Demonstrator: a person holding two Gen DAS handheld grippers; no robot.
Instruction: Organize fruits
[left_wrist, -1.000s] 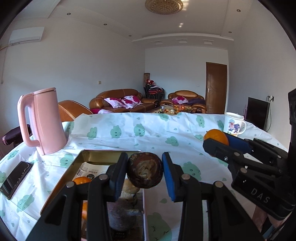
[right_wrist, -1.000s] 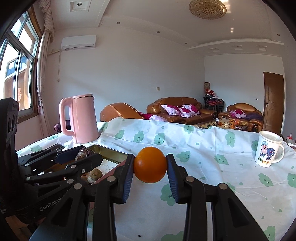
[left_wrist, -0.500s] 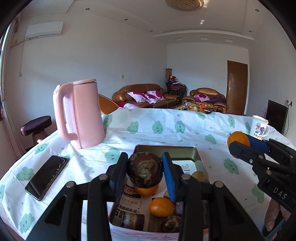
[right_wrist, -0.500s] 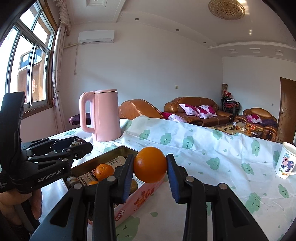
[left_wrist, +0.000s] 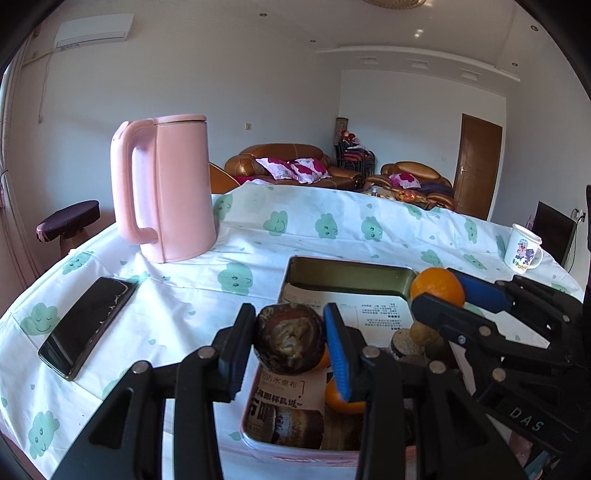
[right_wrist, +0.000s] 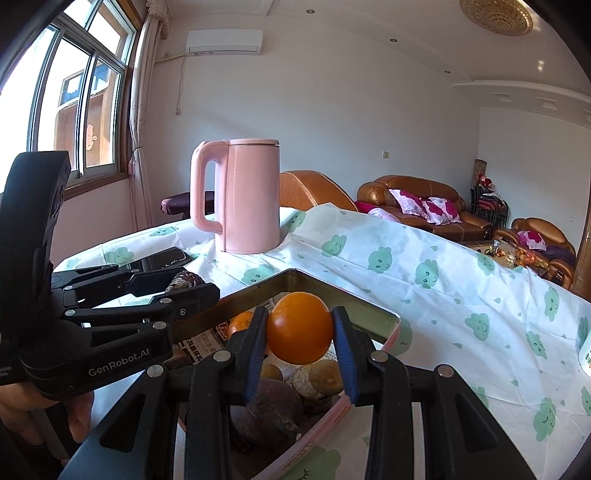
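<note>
My left gripper (left_wrist: 290, 341) is shut on a dark brown, wrinkled fruit (left_wrist: 290, 341) and holds it over the left edge of a rectangular tin box (left_wrist: 347, 271). An orange (right_wrist: 300, 326) sits clamped in my right gripper (right_wrist: 300, 328), above the same tin box (right_wrist: 384, 314). The box is lined with printed paper and holds several fruits: oranges (left_wrist: 343, 400), brown fruits (right_wrist: 325, 374) and a dark one (right_wrist: 266, 410). From the left wrist view, the right gripper (left_wrist: 439, 291) and its orange (left_wrist: 437, 286) hang at the box's right edge. The left gripper (right_wrist: 188, 282) appears at left in the right wrist view.
A pink kettle (left_wrist: 170, 188) stands behind the box on the cloud-patterned tablecloth (left_wrist: 325, 225). A black phone (left_wrist: 88, 326) lies to the left of the box. A white printed mug (left_wrist: 522, 253) stands at the far right. Sofas line the back of the room.
Both grippers have swung left and a little down, from beside the box to over it. The kettle now looms closer and the mug has slid to the right edge. Both grips are unchanged.
</note>
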